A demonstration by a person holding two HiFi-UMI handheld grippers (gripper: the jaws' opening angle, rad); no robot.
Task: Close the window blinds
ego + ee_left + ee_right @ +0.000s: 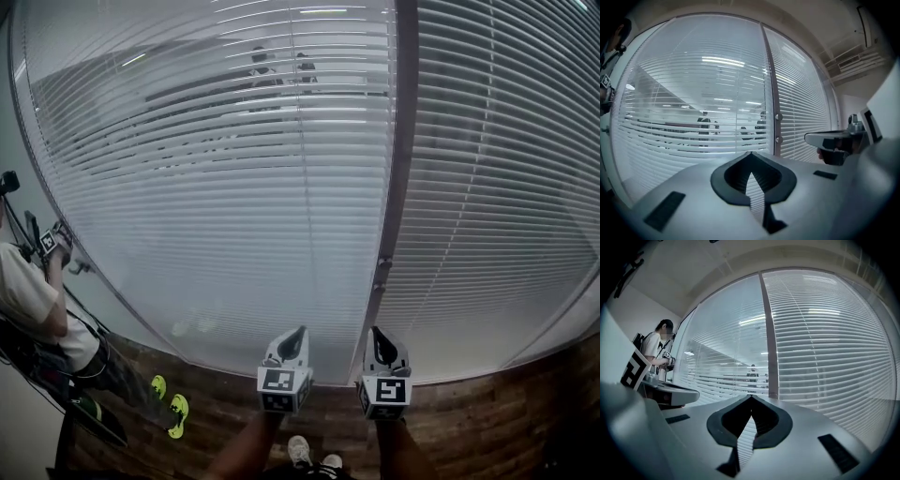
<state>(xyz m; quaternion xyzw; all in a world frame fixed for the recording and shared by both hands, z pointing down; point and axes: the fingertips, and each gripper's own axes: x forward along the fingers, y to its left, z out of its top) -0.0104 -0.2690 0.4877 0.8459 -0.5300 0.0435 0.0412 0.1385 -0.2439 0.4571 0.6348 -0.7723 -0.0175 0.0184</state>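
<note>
two grippers are hanging low in front of the window, side by side and apart from each other, both pointing up at the blinds; the left gripper (296,336) is showing its jaws pressed together tip to tip, with nothing between them; the right gripper (379,336) is likewise pressed together and pinching nothing; neither is touching a slat. the left blind (216,187) is hanging across the wide pane with its slats tilted partly open, so figures and ceiling lights behind the glass are showing through the gaps; the right blind (506,187) is hanging on the other side of the dark window post (401,141), its slats lying flatter and letting far less through; two small round knobs (778,117) are sitting on the post, one above the other. at the far left a person (33,300) in a white top is standing just beside the left blind, wearing yellow-green shoes (169,403); the wood-patterned floor (487,422) is running beneath both blinds.
</note>
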